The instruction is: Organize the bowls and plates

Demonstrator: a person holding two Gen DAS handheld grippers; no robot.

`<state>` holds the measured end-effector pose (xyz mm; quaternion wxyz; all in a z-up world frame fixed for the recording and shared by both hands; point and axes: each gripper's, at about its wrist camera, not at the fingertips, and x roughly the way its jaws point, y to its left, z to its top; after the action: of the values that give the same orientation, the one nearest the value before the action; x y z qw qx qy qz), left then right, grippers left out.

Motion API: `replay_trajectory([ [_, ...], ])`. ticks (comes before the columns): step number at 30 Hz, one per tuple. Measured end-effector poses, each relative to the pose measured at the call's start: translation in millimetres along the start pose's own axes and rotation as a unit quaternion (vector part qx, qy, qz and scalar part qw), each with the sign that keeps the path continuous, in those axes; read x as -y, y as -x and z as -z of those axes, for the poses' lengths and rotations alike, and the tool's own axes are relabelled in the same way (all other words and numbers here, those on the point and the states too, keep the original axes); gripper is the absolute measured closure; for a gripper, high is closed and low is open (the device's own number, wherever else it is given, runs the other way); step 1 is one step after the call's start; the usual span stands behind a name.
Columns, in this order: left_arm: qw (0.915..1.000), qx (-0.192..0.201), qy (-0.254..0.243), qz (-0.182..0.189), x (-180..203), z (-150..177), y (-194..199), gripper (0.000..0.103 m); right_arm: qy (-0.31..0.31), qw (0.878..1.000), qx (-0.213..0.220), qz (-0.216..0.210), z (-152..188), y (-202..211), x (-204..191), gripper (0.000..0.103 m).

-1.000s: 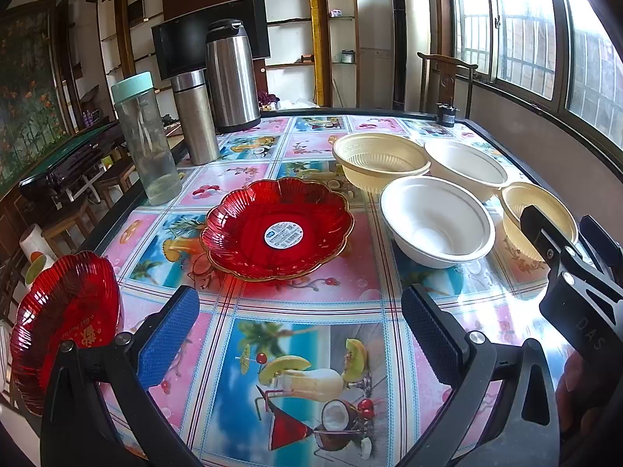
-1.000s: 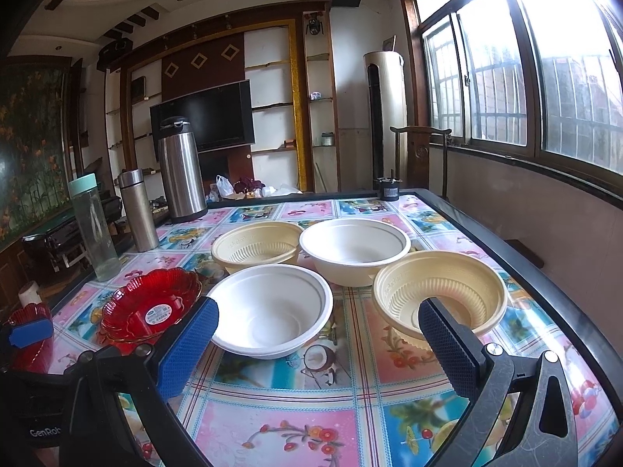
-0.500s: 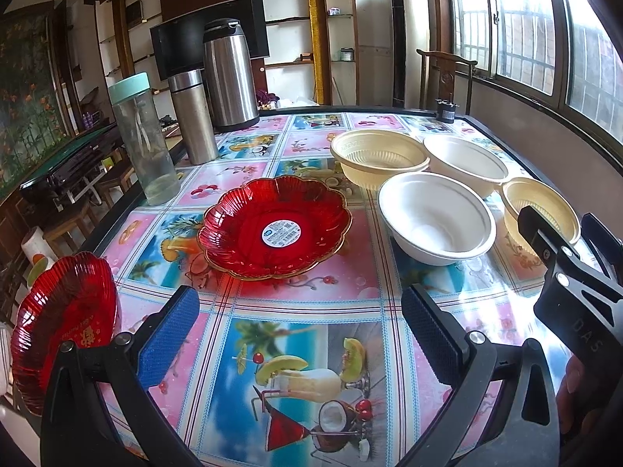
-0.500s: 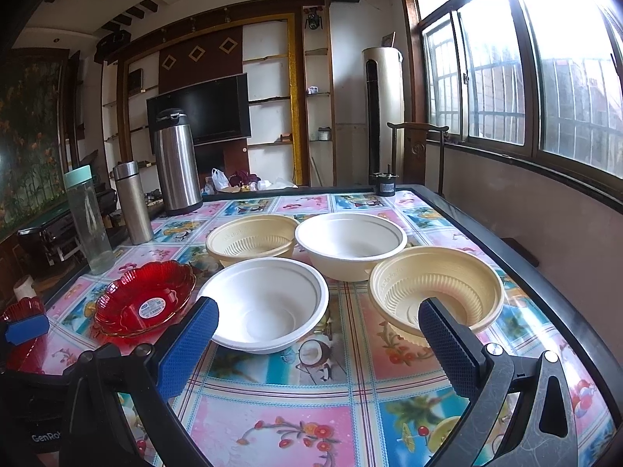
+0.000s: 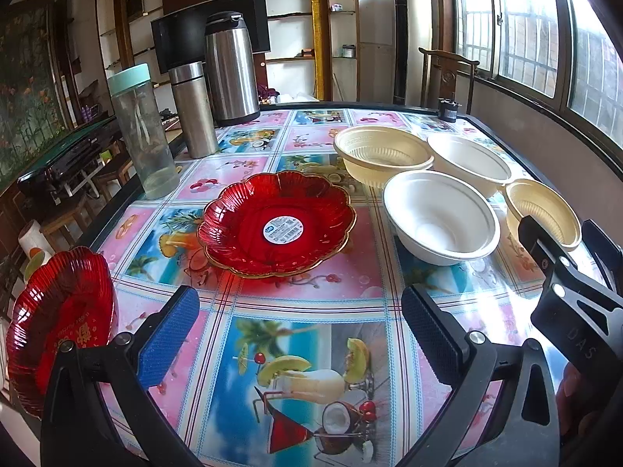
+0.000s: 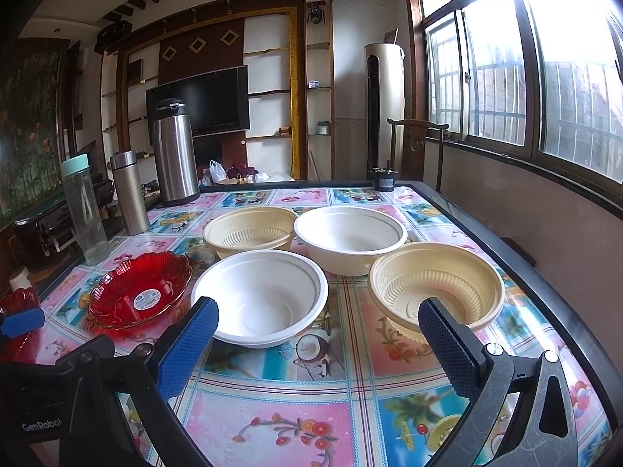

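A red scalloped plate with a white sticker lies mid-table. A second red plate sits at the near left corner. Two white bowls and two cream ribbed bowls cluster to the right. My left gripper hovers open over the near table, short of the sticker plate. My right gripper is open too, its fingers framing the near white bowl and near cream bowl. Nothing is held.
A clear bottle with a teal lid, a steel flask and a tall steel thermos stand at the far left of the table. A small dark object rests at the far edge. A windowed wall runs along the right.
Both views have risen and tilted up slightly; the bowls and plates sit lower in frame. Nothing on the table moved and both grippers stayed open.
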<state>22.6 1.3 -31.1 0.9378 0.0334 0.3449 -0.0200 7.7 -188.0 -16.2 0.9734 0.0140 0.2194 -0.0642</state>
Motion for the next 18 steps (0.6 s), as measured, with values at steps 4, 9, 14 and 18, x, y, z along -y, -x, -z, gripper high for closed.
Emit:
replay_trajectory([
  [4, 1.0000, -0.001, 0.008, 0.001, -7, -4, -2, 0.000, 0.003, 1.000, -0.010, -0.001, 0, -6, -3, 0.000],
  [9, 1.0000, 0.006, 0.004, -0.002, -13, -10, -2, 0.000, 0.007, 1.000, -0.012, -0.007, -3, -9, -9, 0.000],
  [14, 0.9999, 0.002, 0.000, 0.013, -29, -16, -5, 0.000, -0.030, 0.998, -0.023, -0.059, -11, -13, -7, 0.000],
  [18, 0.9997, -0.001, 0.006, 0.024, -55, -28, -6, 0.000, -0.053, 0.991, -0.038, -0.118, -26, -19, -18, 0.000],
])
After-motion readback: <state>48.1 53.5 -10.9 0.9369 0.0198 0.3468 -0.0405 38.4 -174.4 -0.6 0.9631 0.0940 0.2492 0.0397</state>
